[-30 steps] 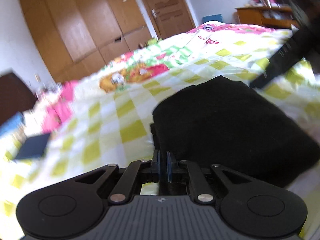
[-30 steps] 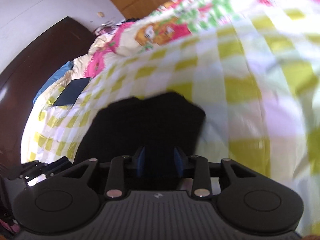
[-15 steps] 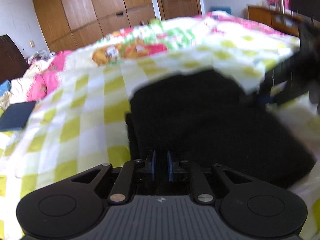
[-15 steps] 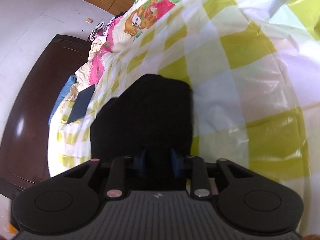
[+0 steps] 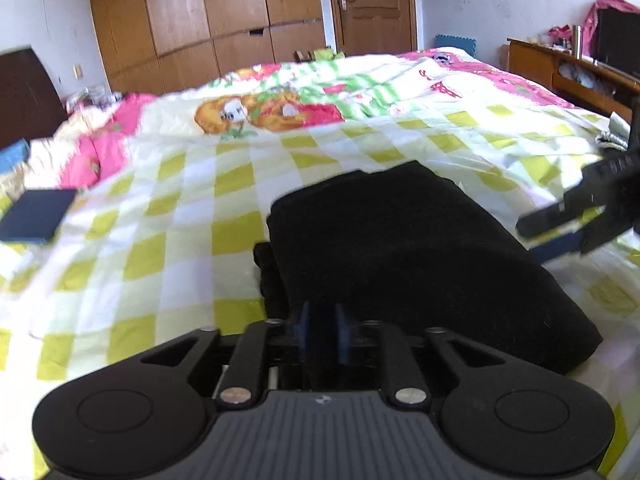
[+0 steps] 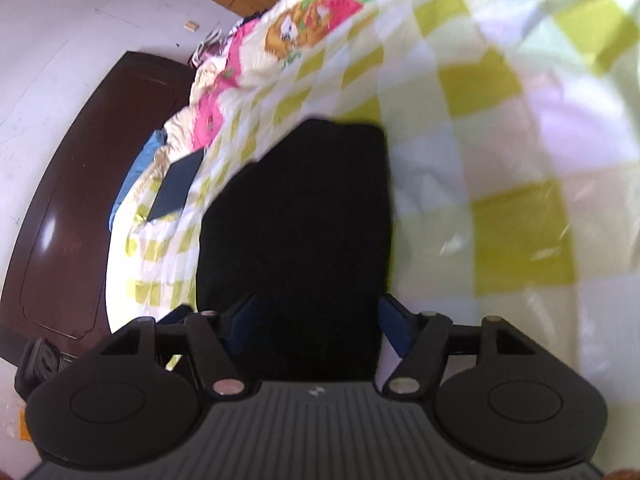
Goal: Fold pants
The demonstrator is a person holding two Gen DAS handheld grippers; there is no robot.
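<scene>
The black pants [image 5: 404,252] sit folded in a thick, soft, floppy bundle on the checkered bedspread [image 5: 168,216], left gripper [image 5: 321,334] pinching their near edge, right gripper [image 6: 316,320] spread wide over them, so I'd grab the stacked edges.

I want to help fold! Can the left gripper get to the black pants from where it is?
Probably yes. The left gripper sits right at the edge of the folded pants on the bedspread, with nothing between them.
</scene>
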